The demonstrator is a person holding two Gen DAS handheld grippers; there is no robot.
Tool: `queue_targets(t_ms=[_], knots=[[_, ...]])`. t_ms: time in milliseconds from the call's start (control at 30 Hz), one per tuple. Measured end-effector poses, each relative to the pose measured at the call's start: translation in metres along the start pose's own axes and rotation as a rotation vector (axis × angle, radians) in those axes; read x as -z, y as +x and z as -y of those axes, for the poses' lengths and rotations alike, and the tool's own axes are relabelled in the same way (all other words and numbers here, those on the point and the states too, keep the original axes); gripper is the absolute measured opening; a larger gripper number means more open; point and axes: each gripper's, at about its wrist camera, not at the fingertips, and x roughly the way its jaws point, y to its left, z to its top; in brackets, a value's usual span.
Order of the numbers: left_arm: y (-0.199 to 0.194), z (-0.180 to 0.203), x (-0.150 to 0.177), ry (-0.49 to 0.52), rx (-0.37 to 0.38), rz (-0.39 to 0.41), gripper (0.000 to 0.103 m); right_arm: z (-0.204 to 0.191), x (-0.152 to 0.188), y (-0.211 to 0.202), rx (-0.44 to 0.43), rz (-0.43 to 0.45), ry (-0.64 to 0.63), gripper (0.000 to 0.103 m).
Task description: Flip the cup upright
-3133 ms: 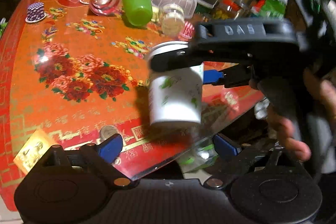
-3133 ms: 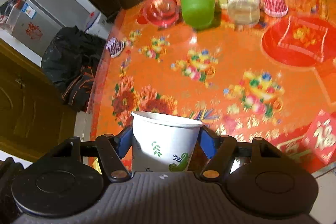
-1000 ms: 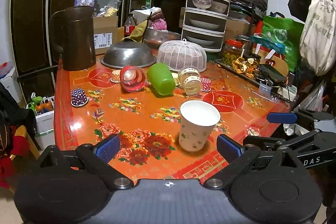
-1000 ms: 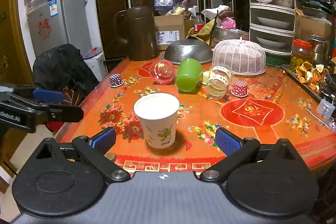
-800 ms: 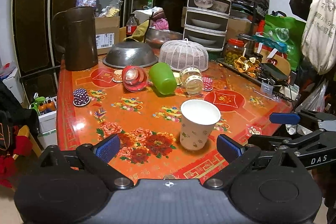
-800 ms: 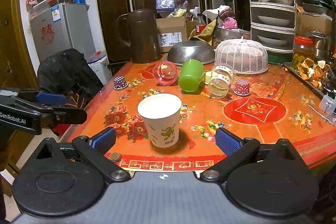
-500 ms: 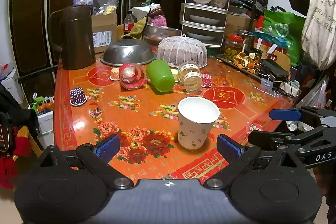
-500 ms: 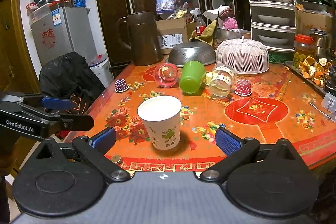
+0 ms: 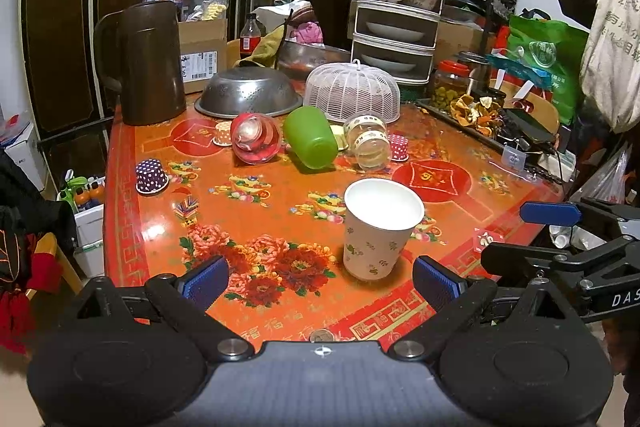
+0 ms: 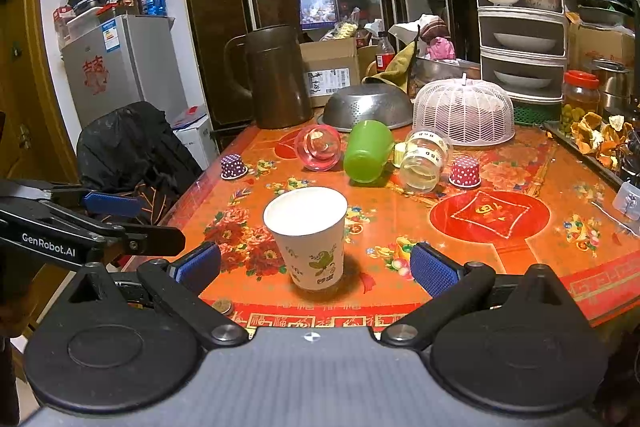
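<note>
Paper cup [image 10: 310, 239] upright near the table's [image 10: 520, 247] front edge, both grippers, left [image 9: 320, 281] and right [image 10: 316, 269], spread wide and empty, green cup [image 10: 368, 151] (on its side) and jar [image 10: 424, 161] behind, nothing between.

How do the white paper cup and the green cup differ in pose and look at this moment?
The white paper cup stands upright, mouth up; the green cup lies on its side. The paper cup is white with a leaf print; the green cup is plain. The paper cup stands nearer both open grippers, the green one farther back. Both rest on the table.
</note>
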Motion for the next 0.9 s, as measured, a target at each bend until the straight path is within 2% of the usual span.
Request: queue_targets(t_ms=[900], knots=[[0.0018,0.0012,0.0015,0.009,-0.007,-0.005,0.1,0.0029,-0.0022,-0.0007,-0.006,0.02,0.014,0.102]])
